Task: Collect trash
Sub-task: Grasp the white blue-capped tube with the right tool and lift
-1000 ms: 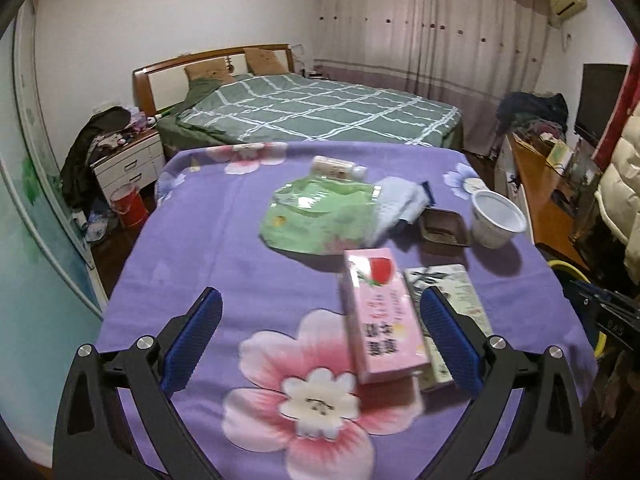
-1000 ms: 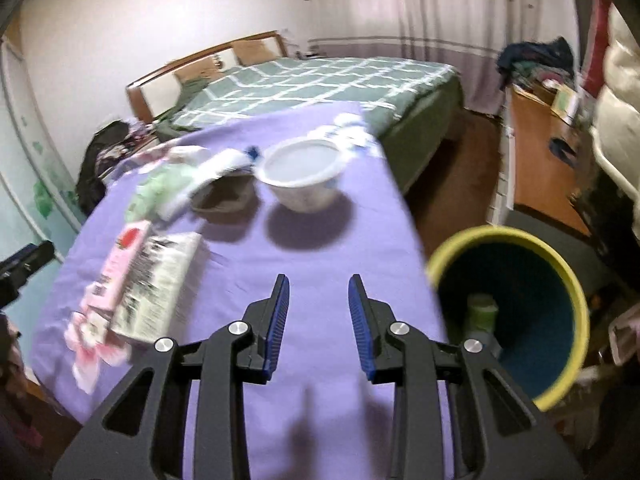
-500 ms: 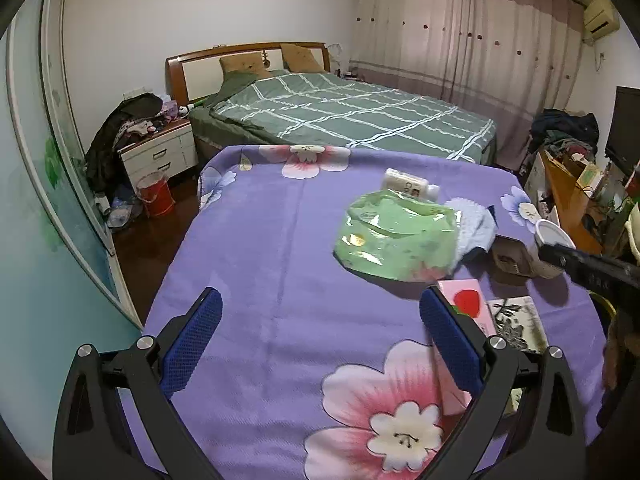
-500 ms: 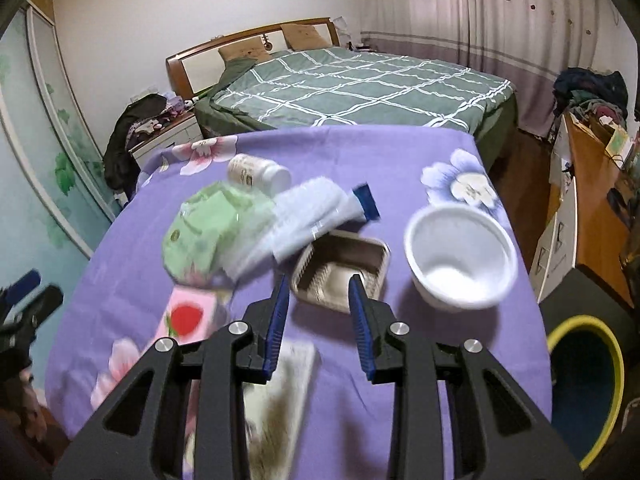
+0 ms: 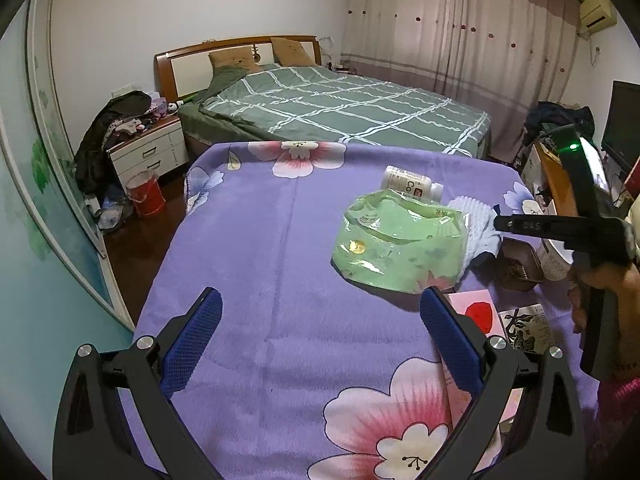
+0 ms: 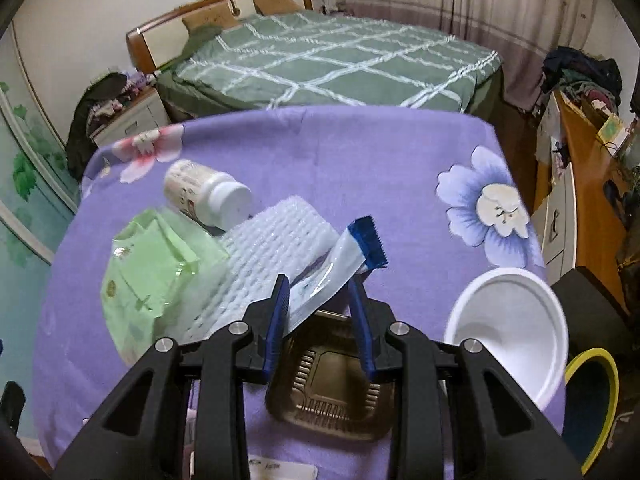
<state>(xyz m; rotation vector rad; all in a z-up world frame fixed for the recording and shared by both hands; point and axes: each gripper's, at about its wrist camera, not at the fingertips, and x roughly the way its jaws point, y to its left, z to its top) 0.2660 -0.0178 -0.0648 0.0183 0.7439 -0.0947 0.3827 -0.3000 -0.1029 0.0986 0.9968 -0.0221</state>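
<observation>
Worktop (image 6: 360, 152), left to right:
- Green pouch (image 6: 152, 276): soft, crinkly.
- White bottle (image 6: 204, 194): rigid, lying down; may roll.
- Tube (image 6: 340, 258): light, squashy; best pinched mid-body.
- Bowl (image 6: 508, 324): stiff, light.

Left gripper (image 5: 320, 344): wide open, empty. Right gripper (image 6: 320, 312): part-open, astride the tube, contact unclear.

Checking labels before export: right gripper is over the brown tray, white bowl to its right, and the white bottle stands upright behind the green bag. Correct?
Not quite. The white bottle lies on its side, not upright, as the right wrist view shows. The rest holds: the right gripper is over the brown tray, the white bowl to its right, the green bag nearer than the bottle.
</observation>
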